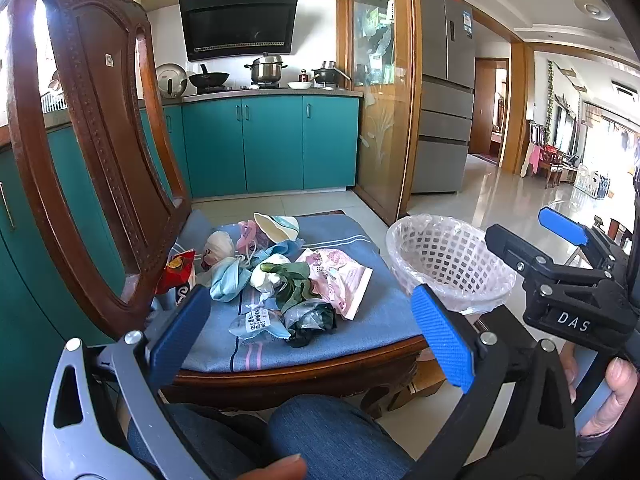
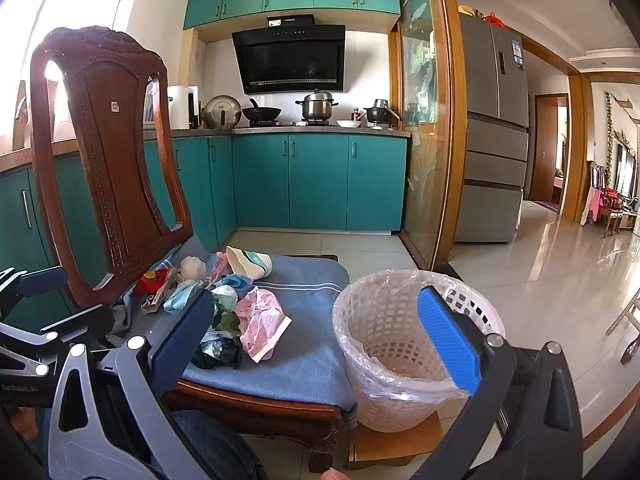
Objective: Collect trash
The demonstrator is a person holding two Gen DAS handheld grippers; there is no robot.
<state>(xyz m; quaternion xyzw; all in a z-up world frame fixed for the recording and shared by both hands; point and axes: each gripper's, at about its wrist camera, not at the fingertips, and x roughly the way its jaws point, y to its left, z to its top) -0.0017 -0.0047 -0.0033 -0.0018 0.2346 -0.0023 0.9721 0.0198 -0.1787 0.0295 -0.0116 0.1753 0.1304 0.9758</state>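
Observation:
A pile of trash lies on the blue cushion (image 1: 360,304) of a wooden chair: a pink wrapper (image 1: 340,276), blue face masks (image 1: 226,278), a clear packet (image 1: 260,322), a dark crumpled bag (image 1: 316,322), a red snack pack (image 1: 176,270) and a paper cup (image 1: 276,228). A white lattice basket (image 1: 448,260) lined with clear plastic stands right of the chair, also in the right wrist view (image 2: 400,344). My left gripper (image 1: 312,340) is open and empty, near the cushion's front edge. My right gripper (image 2: 320,344) is open and empty, between the pile (image 2: 256,320) and the basket.
The chair's tall carved back (image 1: 100,140) rises on the left. Teal kitchen cabinets (image 1: 272,144) and a stove with pots stand behind. A glass door (image 1: 380,92) and a grey fridge (image 1: 444,92) are to the right, with shiny tiled floor (image 2: 560,280) beyond. My knee (image 1: 332,432) is below.

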